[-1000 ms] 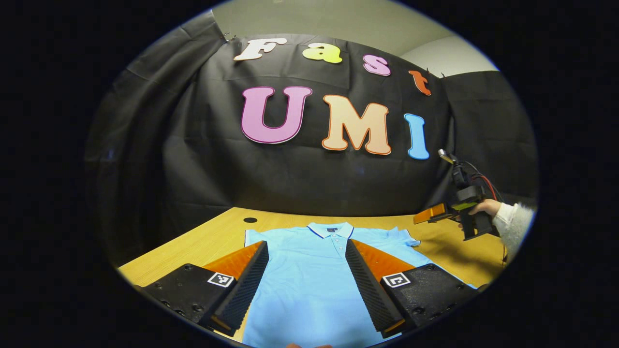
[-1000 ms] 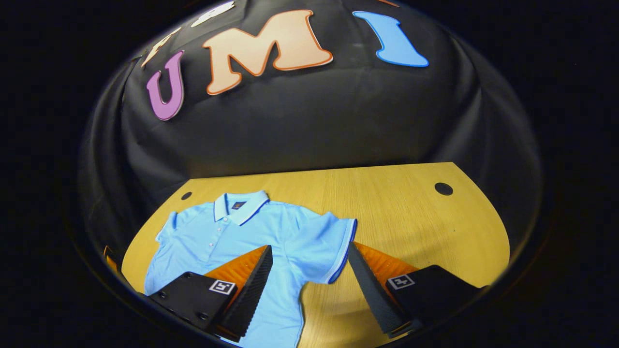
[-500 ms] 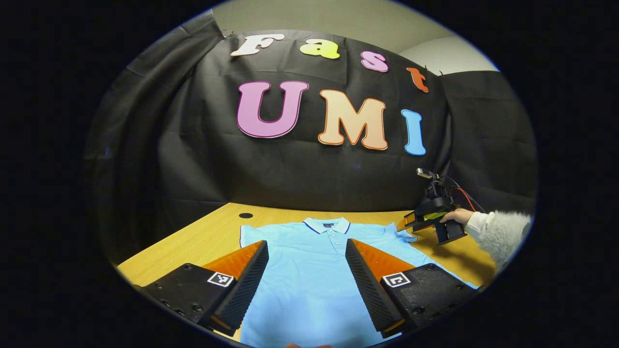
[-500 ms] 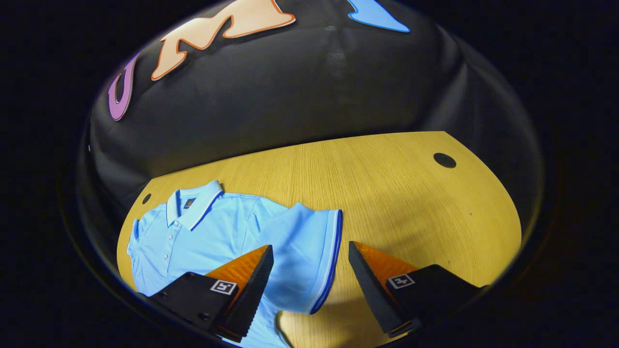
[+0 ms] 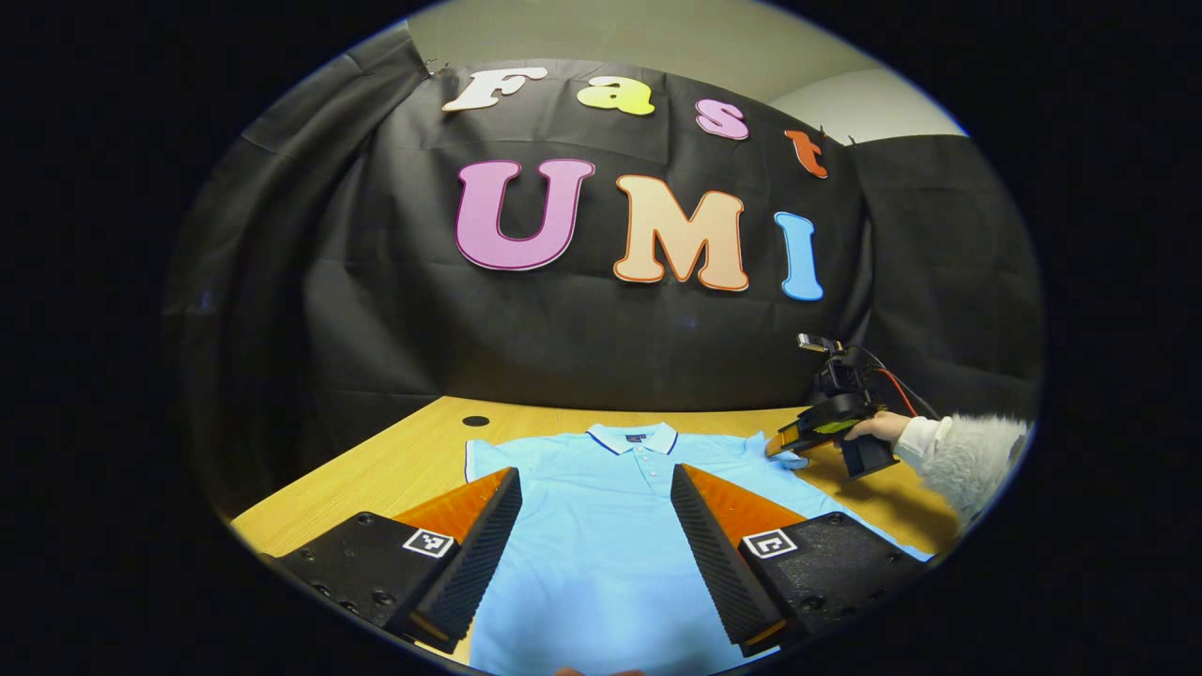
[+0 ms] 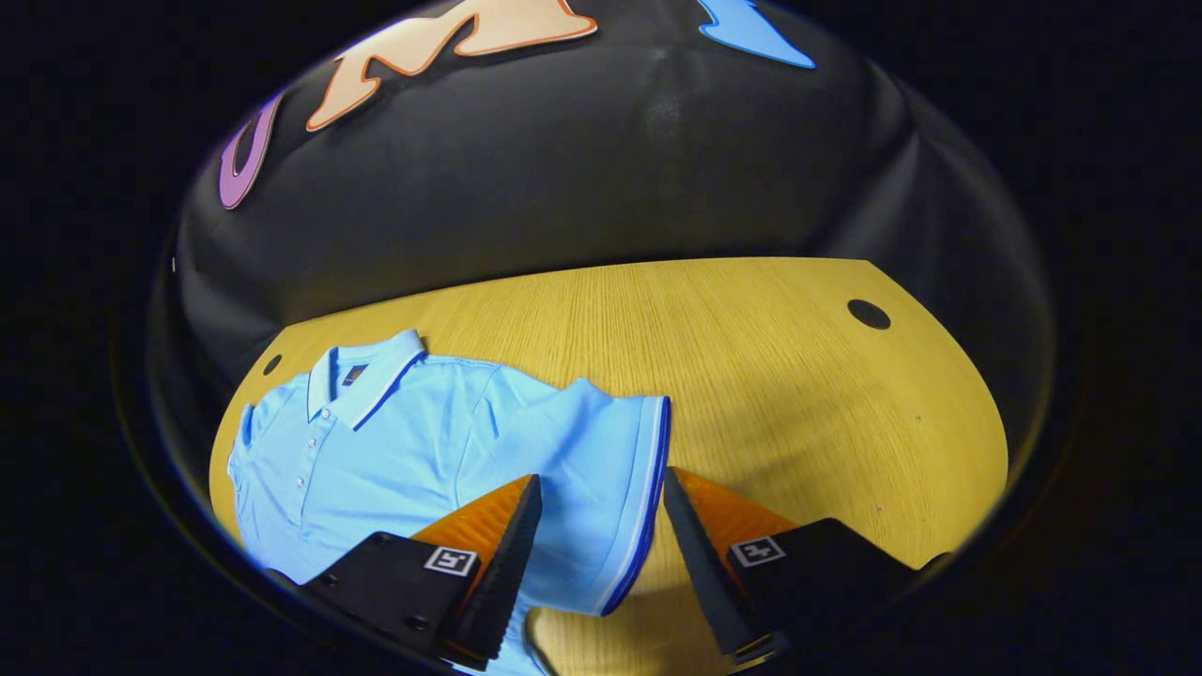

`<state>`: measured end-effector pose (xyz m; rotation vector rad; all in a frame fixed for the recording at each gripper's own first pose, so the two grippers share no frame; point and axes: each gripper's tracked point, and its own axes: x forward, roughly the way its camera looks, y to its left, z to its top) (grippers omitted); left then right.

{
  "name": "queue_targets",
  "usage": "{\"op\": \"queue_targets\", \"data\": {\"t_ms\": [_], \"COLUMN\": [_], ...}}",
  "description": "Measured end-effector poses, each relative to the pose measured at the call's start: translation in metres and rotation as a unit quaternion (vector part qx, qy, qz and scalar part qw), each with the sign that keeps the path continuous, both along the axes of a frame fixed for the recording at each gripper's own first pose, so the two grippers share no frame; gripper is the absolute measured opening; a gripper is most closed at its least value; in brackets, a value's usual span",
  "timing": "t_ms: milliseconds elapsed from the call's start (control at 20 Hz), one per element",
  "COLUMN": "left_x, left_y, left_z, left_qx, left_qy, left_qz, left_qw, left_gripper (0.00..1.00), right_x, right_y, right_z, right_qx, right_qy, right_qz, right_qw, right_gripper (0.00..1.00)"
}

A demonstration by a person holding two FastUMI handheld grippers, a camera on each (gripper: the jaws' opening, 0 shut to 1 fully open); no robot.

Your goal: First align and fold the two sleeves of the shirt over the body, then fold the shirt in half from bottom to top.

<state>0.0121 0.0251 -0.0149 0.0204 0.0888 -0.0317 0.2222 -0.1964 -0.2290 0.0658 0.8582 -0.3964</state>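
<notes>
A light blue polo shirt [image 5: 601, 535] lies flat, face up, on the wooden table [image 5: 404, 469], with its collar toward the wall. My left gripper [image 5: 593, 472] hovers open over the shirt's body. In the left gripper view, a hand [image 5: 869, 429] holds my right gripper [image 5: 784, 441] low at the shirt's right sleeve. In the right gripper view, that sleeve [image 6: 582, 441], trimmed in white and dark blue, spreads out from the shirt [image 6: 376, 451]. My right gripper [image 6: 601, 479] is open, and the sleeve's hem lies between its fingers. Contact with the cloth cannot be told.
Bare table [image 6: 798, 394] stretches to the right of the sleeve, with a round cable hole [image 6: 869, 314] near its far corner. Another hole [image 5: 475, 421] sits beyond the shirt's left shoulder. A fluffy white cuff [image 5: 967, 455] covers the person's wrist. The black cloth wall stands behind the table.
My right gripper has come down and forward to the right sleeve, and its fingers have narrowed a little around the hem. The left gripper has hardly moved.
</notes>
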Motion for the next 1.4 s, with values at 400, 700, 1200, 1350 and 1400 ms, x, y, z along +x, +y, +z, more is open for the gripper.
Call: {"op": "queue_targets", "data": {"t_ms": [400, 700, 1200, 1350, 1400], "left_x": [0.002, 0.004, 0.006, 0.007, 0.007], "left_y": [0.0, 0.001, 0.002, 0.003, 0.003], "left_z": [-0.002, -0.004, -0.007, -0.007, -0.007], "left_qx": [-0.004, -0.006, -0.01, -0.011, -0.012], "left_qy": [0.006, 0.007, 0.012, 0.011, 0.011], "left_qz": [0.0, 0.004, 0.008, 0.011, 0.011], "left_qw": [1.0, 1.0, 1.0, 1.0, 1.0], "left_gripper": [0.95, 0.95, 0.95, 0.95, 0.95], "right_x": [0.004, 0.012, 0.049, 0.049, 0.05], "right_y": [0.013, 0.032, 0.163, 0.176, 0.18], "right_z": [-0.002, 0.014, 0.035, 0.015, 0.019], "right_qx": [-0.001, 0.036, 0.237, 0.265, 0.281], "right_qy": [-0.009, -0.039, -0.137, -0.127, -0.132], "right_qz": [0.029, 0.031, 0.072, 0.063, 0.068], "right_qw": [1.0, 0.998, 0.959, 0.954, 0.948], "right_gripper": [0.12, 0.02, 0.02, 0.03, 0.04]}}
